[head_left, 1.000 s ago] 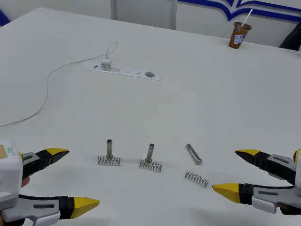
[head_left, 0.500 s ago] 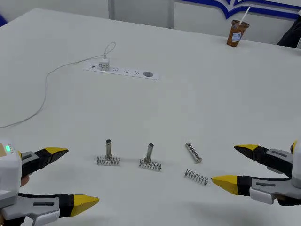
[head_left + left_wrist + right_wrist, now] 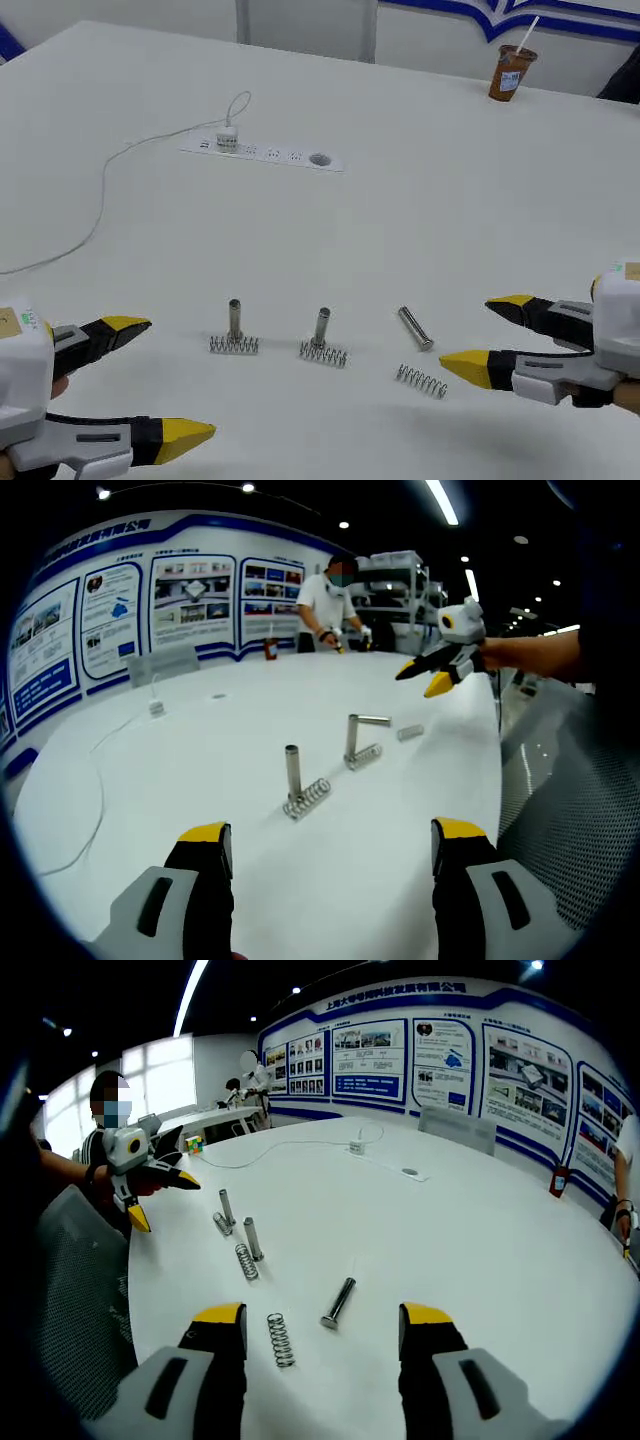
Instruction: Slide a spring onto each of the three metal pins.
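Right tongs (image 3: 467,332) have crept in and up a bit since a second ago, so the yellow tips now sit closer to the loose spring. Everything else looks like it stayed where it was, left tongs (image 3: 180,376) included.

Big white desk (image 3: 420,220) carries it all. Both tongs are spread wide with nothing in them, the left one low at the near left corner, the right one coming in from the right edge.

Further back there's a white power strip (image 3: 270,155) with a thin cable (image 3: 100,190) trailing off to the left, and a brown cup (image 3: 509,72) with a straw way at the far side.

Now the small stuff: left pin (image 3: 234,318) and middle pin (image 3: 322,326) stand upright, each with a spring lying flat at its foot, the left spring (image 3: 233,345) and the middle spring (image 3: 323,354). The right pin (image 3: 414,328) lies on its side, and the right spring (image 3: 420,380) rests just beside it on the near side, apart from it. None of the springs is on a pin yet. From the right gripper view, that lying pin and its spring sit just ahead of the open jaws.
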Action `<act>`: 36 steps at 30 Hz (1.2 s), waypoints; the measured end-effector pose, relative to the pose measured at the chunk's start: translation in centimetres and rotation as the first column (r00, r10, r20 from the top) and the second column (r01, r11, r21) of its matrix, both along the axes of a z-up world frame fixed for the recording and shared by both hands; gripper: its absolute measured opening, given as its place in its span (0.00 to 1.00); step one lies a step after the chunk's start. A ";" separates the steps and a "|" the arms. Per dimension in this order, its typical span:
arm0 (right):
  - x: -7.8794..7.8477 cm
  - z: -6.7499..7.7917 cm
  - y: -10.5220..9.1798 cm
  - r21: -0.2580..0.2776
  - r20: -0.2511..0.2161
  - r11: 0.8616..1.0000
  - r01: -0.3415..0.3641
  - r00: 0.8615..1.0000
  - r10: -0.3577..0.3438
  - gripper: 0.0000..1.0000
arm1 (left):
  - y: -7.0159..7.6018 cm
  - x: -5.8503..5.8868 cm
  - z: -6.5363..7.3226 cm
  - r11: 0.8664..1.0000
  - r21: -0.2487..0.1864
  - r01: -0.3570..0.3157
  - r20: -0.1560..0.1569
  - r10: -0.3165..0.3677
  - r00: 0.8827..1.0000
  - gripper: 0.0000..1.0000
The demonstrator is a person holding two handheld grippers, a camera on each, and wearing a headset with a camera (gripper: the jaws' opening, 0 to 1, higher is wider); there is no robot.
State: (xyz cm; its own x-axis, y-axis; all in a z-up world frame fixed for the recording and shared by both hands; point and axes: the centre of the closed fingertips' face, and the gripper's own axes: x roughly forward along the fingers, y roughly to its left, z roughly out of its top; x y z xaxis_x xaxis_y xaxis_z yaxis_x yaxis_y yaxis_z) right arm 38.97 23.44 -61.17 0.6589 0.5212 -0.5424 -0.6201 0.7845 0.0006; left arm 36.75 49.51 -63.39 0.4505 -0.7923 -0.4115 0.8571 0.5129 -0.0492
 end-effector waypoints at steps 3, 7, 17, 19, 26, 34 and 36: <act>0.8 -0.4 0.1 -0.015 -0.023 1.000 0.016 1.000 -0.016 0.59 | 0.0 0.0 0.2 1.000 -0.001 0.000 0.001 0.000 1.000 0.83; 1.8 -0.9 0.1 -0.036 -0.042 0.999 0.031 0.999 -0.033 0.54 | 0.0 -0.1 0.2 1.000 -0.001 -0.003 0.002 0.003 1.000 0.83; 4.1 -2.5 0.3 -0.111 -0.114 0.991 0.077 0.989 -0.090 0.41 | 0.1 -0.3 0.1 1.000 0.001 -0.009 -0.003 0.009 1.000 0.83; 4.4 -2.9 0.7 -0.123 -0.127 0.989 0.077 0.987 -0.093 0.38 | 0.0 -0.3 0.0 1.000 0.002 -0.008 -0.005 0.008 1.000 0.83; 5.4 -4.1 1.4 -0.165 -0.171 0.982 0.089 0.978 -0.118 0.31 | -0.1 -0.4 -0.2 1.000 0.004 -0.005 -0.006 0.005 1.000 0.82; 6.0 -5.4 1.8 -0.196 -0.211 0.972 0.131 0.962 -0.172 0.24 | -0.2 -0.5 -0.1 1.000 -0.001 -0.004 -0.006 0.004 1.000 0.82; 6.1 -5.7 1.8 -0.197 -0.228 0.970 0.141 0.956 -0.185 0.22 | -0.1 -0.5 -0.1 1.000 0.000 -0.003 -0.006 0.003 1.000 0.82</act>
State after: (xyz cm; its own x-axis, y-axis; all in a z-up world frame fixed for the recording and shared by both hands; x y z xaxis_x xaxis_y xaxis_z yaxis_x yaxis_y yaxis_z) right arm 45.05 25.27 -66.88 0.5635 0.2994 -0.7700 -0.4823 0.8759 -0.0124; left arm 36.25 49.38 -63.52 0.4506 -0.7908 -0.4142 0.8551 0.5156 -0.0540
